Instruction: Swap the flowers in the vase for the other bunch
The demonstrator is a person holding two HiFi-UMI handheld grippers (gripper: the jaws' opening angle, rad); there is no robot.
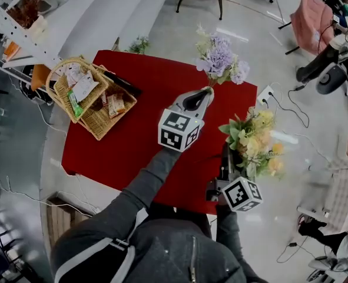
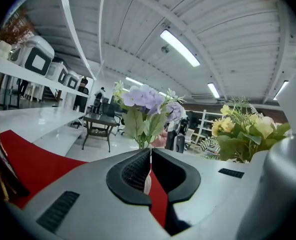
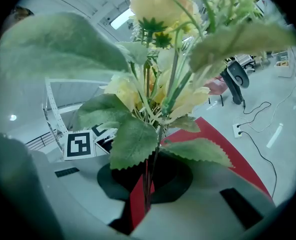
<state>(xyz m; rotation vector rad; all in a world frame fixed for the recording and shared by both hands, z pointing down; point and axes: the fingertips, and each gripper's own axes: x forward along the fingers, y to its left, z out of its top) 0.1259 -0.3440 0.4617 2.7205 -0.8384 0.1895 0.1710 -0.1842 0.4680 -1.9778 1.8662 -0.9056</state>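
Two bunches held, one per tool. The left tool is pressed together on the stems of the purple bunch, which stands upright over the far side of the red worktop. In the left gripper view the stems drop out of sight behind the black pads, so the pinch itself is hard to make out. The right tool is clamped on the thin stems of the yellow bunch, over the worktop's right edge and nearer the person; the stems run down between its pads. From above, leaves and blooms cover that tool's tips, and only its body and marker cube show. In the right gripper view the leaves crowd close and blurred. A wicker basket of packets sits at the worktop's left, well apart from both bunches.
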